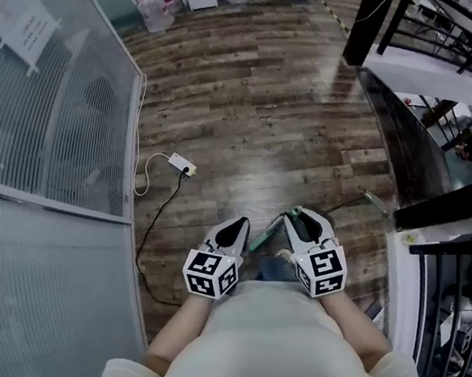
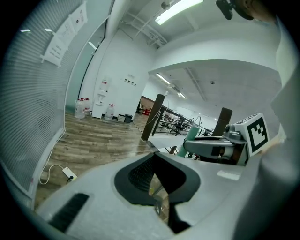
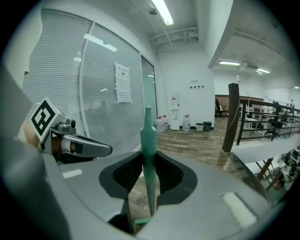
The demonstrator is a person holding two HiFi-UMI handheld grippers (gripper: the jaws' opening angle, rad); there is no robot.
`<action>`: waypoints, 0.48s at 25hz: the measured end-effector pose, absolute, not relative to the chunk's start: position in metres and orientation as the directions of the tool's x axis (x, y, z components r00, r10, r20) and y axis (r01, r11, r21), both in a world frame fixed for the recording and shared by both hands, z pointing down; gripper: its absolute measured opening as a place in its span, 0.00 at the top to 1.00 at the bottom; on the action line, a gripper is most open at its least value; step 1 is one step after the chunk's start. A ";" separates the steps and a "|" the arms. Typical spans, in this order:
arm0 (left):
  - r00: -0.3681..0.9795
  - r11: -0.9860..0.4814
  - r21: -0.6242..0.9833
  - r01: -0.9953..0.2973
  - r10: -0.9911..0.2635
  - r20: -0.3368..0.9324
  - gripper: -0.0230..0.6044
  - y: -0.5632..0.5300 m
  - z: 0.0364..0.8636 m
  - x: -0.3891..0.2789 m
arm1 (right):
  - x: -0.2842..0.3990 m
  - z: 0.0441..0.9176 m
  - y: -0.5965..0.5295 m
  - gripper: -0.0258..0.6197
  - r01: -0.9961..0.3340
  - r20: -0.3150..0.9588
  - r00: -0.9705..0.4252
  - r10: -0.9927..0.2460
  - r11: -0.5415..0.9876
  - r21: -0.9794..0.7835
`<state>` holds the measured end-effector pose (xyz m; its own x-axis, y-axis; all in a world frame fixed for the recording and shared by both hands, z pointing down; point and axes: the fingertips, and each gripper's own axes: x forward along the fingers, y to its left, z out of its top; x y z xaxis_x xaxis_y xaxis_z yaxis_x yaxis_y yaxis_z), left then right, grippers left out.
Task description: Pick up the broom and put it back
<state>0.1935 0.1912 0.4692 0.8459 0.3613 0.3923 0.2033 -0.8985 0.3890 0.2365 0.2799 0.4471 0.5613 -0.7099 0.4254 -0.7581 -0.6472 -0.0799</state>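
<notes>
The right tool (image 3: 149,174) pinches the green broom handle (image 3: 148,133) — left tool (image 2: 157,182) pressed together; wall papers (image 3: 123,83) unreadable.

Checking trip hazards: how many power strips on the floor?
1. A white power strip lies on the wood floor near the glass wall, ahead of the left gripper. Others may be hidden behind the person.

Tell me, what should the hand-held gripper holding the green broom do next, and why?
Probably carry the broom across the wooden floor without loosening the grip. The right hand-held gripper is clamped on its handle, and I can't see a place to put it nearby.
</notes>
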 end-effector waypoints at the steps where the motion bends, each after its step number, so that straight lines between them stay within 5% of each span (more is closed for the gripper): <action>1: 0.853 -0.903 0.388 0.185 0.344 0.393 0.95 0.180 0.469 0.185 | 0.231 0.447 0.269 0.81 -0.771 0.426 0.546 -0.722 -0.631 -0.081; 12: 0.912 -0.922 0.383 -0.061 0.104 0.396 0.95 0.051 0.471 0.092 | 0.168 0.448 0.132 0.81 -0.901 0.414 0.355 -0.838 -0.425 -0.087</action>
